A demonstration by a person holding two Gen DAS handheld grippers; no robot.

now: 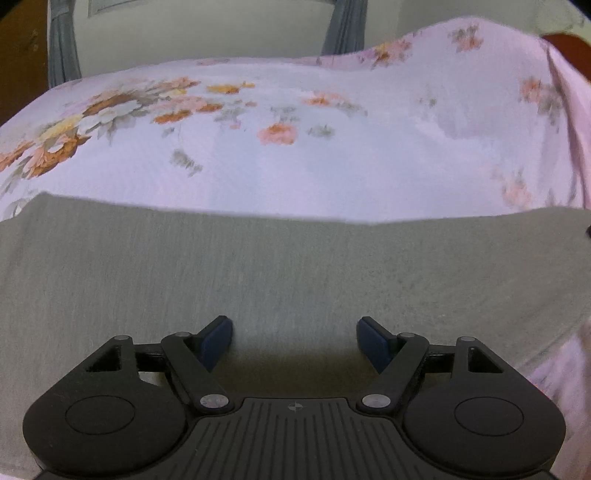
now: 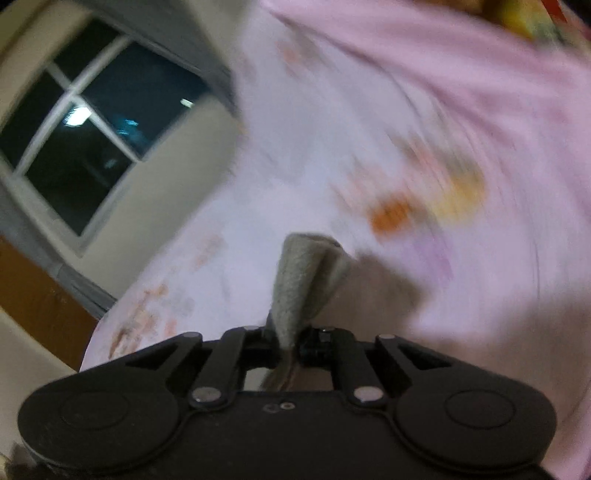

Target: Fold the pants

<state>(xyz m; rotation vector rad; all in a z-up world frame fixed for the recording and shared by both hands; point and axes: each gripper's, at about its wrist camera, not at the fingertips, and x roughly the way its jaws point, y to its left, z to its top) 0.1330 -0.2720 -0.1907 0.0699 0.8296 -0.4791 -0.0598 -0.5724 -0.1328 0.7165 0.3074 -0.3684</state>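
Note:
The grey pants [image 1: 280,266] lie flat on a pink floral bedsheet [image 1: 303,158], filling the lower half of the left wrist view. My left gripper [image 1: 294,341] is open and empty just above the grey cloth, its blue pads [image 1: 216,341] wide apart. My right gripper [image 2: 293,341] is shut on a bunched fold of the grey pants [image 2: 299,280], which sticks up between its jaws above the bedsheet [image 2: 461,122]. The right wrist view is blurred by motion.
The bed ends at a cream wall [image 1: 207,33] with grey curtains [image 1: 62,48]. A dark window [image 2: 88,129] and a wooden panel [image 2: 37,295] show at the left of the right wrist view. A reddish object [image 1: 569,48] sits at the far right.

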